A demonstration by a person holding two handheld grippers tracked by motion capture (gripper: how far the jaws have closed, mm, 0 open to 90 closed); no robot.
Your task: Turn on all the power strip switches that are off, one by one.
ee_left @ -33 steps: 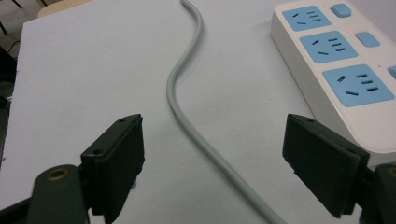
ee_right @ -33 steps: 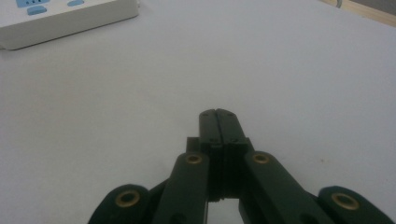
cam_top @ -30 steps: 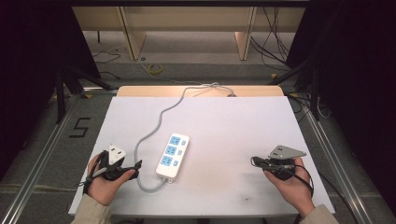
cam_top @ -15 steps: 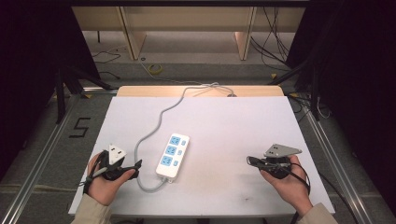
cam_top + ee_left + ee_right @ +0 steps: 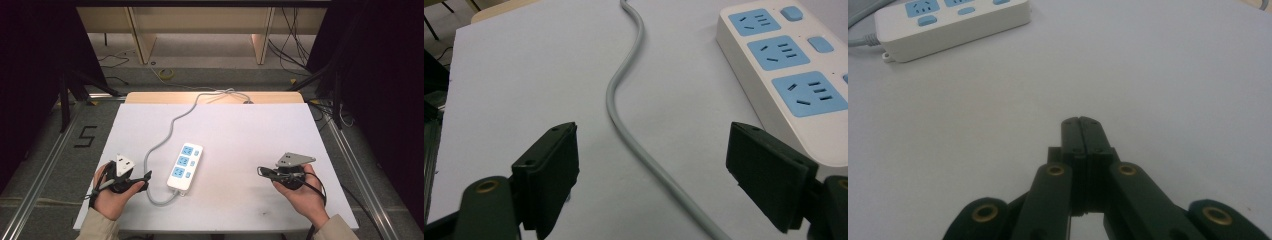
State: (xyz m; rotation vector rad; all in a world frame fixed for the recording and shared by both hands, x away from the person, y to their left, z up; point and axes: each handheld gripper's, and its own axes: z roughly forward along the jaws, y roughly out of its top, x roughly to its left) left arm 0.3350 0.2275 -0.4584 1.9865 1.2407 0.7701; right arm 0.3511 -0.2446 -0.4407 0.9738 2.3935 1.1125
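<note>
The left gripper (image 5: pixel 651 175) rests low over the white table (image 5: pixel 240 135) with its jaws spread wide and nothing clamped; in the left gripper view the grey cord (image 5: pixel 624 110) snakes up between the two black pads without touching either, and its lower end runs out of the bottom edge. Just beyond the right-hand pad lies the power strip (image 5: pixel 794 75), a white bar with blue sockets and blue switches (three sockets show here, and the strip is cut off at the right edge and partly covered by the pad). In the high view the left gripper (image 5: pixel 145 177) sits in the person's left hand (image 5: pixel 112 192), close beside the power strip (image 5: pixel 185 166), whose cord (image 5: pixel 167 135) loops round its near end and trails off to the far edge of the table. The right gripper (image 5: pixel 1082 122) is clenched on nothing, its jaws pressed flat together above bare table. From it the power strip (image 5: pixel 948 22) lies well off, toward the upper left corner of its view, with its far side cropped by the top edge. In the high view the right gripper (image 5: pixel 261 171) is small and dark, so its jaws are hard to make out there.
</note>
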